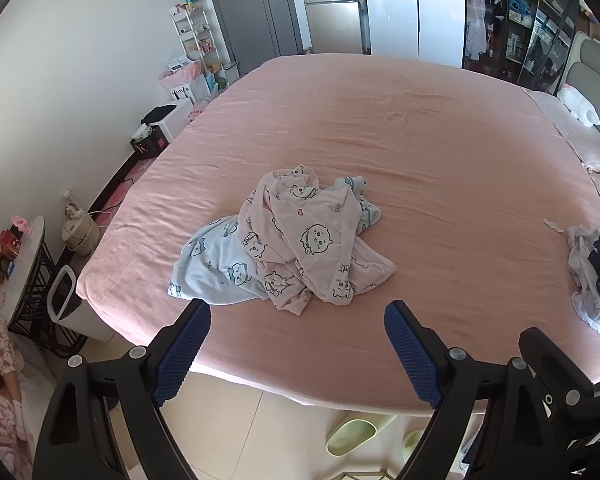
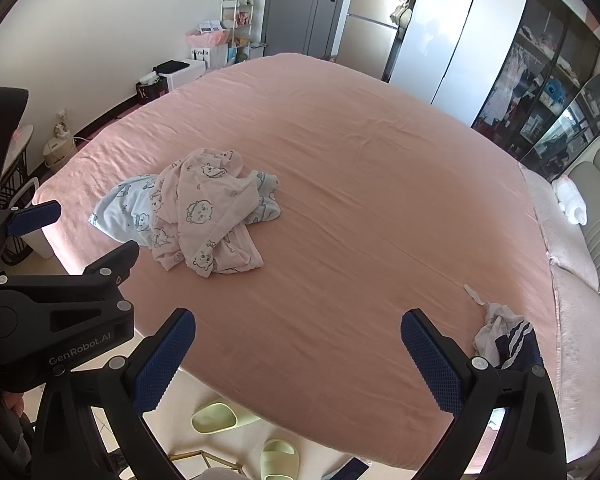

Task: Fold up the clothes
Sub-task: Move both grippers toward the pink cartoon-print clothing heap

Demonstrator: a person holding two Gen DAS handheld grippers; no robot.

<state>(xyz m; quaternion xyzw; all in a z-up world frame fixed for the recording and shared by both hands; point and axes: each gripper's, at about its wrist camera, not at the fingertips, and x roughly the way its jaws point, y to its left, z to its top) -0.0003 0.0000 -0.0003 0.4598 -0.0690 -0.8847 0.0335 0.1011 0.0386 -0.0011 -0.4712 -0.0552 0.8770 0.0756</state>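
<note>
While both tools hover above the near edge of the bed [image 1: 440, 152], a crumpled pink cartoon-print pajama top [image 1: 316, 240] lies heaped near the bed's middle, draped over a light blue pajama piece [image 1: 212, 268] that sticks out toward the left. The left tool [image 1: 296, 320] has its blue-padded fingers spread wide, gripping nothing, just short of the heap. The right tool [image 2: 298, 332] is likewise spread apart and empty. A white and navy striped garment [image 2: 508, 340] lies bunched near the bed's right side, well apart from the pajamas. Pale green slippers [image 2: 216, 416] sit on the floor.
</note>
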